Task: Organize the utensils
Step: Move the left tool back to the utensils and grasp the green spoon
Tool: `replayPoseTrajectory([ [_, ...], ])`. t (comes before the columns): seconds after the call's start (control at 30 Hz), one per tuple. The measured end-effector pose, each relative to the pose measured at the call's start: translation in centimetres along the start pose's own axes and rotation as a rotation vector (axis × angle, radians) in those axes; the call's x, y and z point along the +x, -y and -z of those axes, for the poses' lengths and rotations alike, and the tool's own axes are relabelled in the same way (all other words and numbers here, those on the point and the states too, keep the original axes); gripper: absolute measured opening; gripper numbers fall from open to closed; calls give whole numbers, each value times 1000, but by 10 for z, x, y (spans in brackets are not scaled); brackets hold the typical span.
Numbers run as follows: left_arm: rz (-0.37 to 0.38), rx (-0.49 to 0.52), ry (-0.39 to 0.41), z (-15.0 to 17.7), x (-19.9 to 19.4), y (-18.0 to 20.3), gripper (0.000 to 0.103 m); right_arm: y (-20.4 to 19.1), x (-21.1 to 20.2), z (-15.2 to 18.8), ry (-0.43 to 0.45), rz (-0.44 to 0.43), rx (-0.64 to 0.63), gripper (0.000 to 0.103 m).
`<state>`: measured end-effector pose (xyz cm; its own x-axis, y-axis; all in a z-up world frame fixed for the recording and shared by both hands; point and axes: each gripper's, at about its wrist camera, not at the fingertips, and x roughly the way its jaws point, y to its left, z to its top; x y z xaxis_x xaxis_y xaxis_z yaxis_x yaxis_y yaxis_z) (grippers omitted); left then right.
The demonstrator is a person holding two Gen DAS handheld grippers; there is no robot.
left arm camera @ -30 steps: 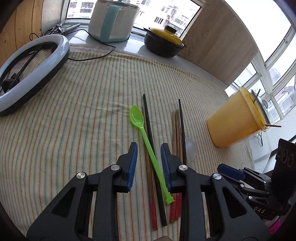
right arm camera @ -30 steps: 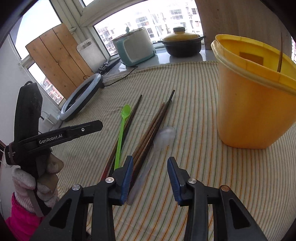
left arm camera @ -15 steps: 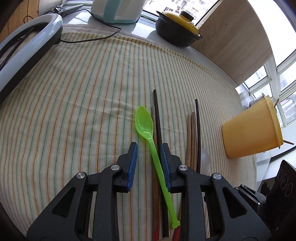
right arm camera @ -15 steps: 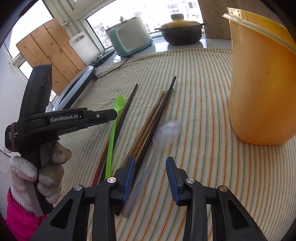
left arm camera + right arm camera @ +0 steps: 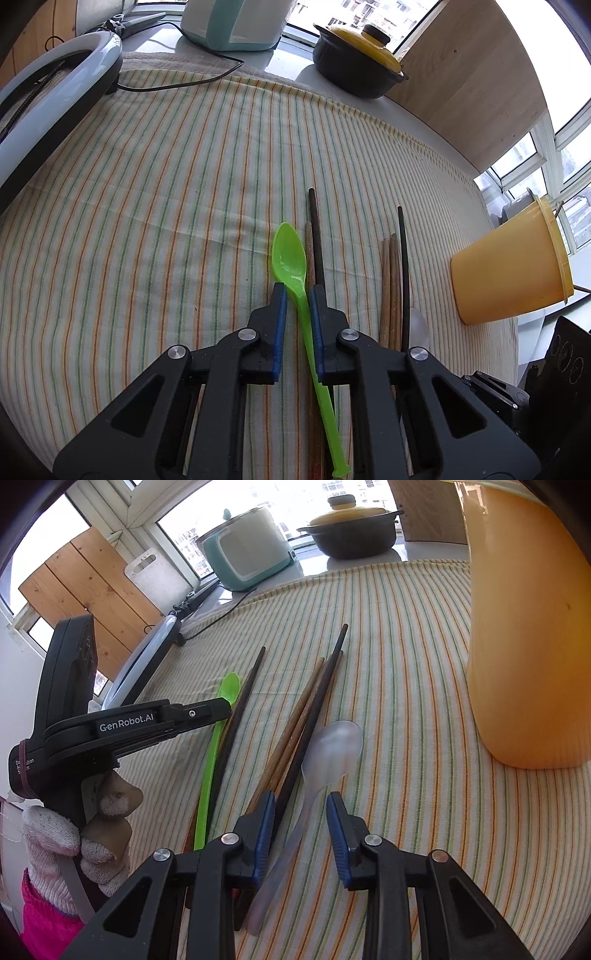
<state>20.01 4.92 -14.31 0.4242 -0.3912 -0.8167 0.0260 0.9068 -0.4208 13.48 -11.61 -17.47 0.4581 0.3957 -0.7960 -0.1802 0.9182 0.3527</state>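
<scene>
Bare striped cloth [image 5: 155, 229] lies left of the green spoon [image 5: 290, 258]; chopsticks [image 5: 393, 280] and the yellow container [image 5: 509, 273] crowd the right.

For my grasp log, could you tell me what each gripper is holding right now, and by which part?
Nothing is held yet. The left gripper is open astride the green spoon at its neck; the right gripper is open astride the clear spoon handle.

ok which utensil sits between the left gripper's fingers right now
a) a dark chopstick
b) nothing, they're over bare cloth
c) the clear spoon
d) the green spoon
d: in the left wrist view the green spoon has its handle running between the two blue pads of the left gripper, with a gap still showing on the left-hand side; the clear spoon lies in front of the right gripper instead.
</scene>
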Motion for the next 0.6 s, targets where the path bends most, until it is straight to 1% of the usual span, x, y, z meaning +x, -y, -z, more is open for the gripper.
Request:
replayPoseTrajectory([
  [0.2,17,-13,3,2,-1,-5,8,1,5,-7,24,3,32,25],
  [0.3,16,-13,6,3,-2,-5,7,5,6,-10,22,-13,72,23],
  [0.37,16,-13,6,3,-2,-5,7,8,8,-13,21,-16,95,20],
  [0.5,19,-16,6,3,-3,-6,6,13,10,-18,19,-31,145,20],
  [0.6,17,-18,8,3,-5,-5,5,14,12,-21,21,-16,153,14],
])
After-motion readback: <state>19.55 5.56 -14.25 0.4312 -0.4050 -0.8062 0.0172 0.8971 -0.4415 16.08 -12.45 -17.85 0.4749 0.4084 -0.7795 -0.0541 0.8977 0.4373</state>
